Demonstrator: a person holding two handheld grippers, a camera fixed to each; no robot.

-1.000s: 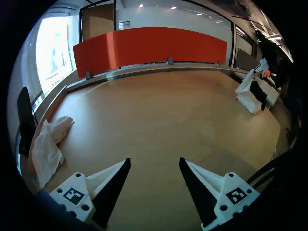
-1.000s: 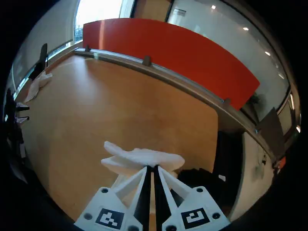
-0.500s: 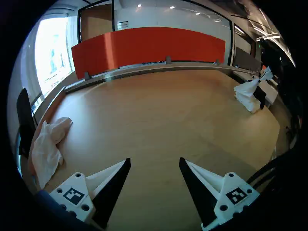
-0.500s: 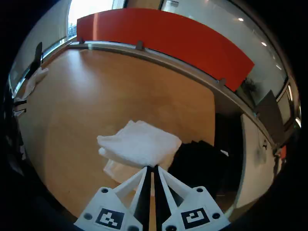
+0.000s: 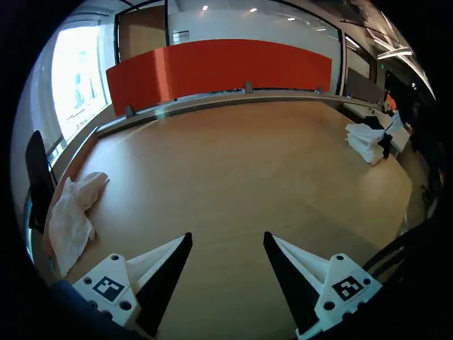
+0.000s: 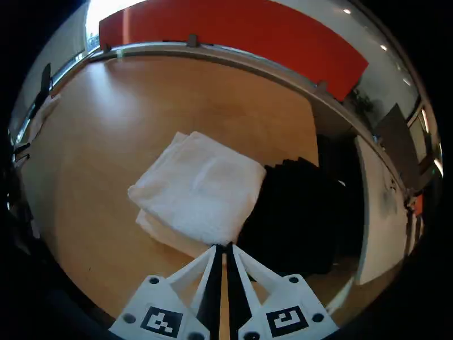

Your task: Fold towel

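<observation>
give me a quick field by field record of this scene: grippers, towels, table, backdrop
left gripper: open, holding nothing, above the light wooden tabletop
right gripper: shut on the near edge of the folded white towel
folded white towel: lies flat on a second folded towel, near the table's edge
crumpled cream cloth: unfolded, at the table's left edge in the left gripper view
orange partition panel: upright along the table's far side
black object: beside the towel stack, kind unclear
</observation>
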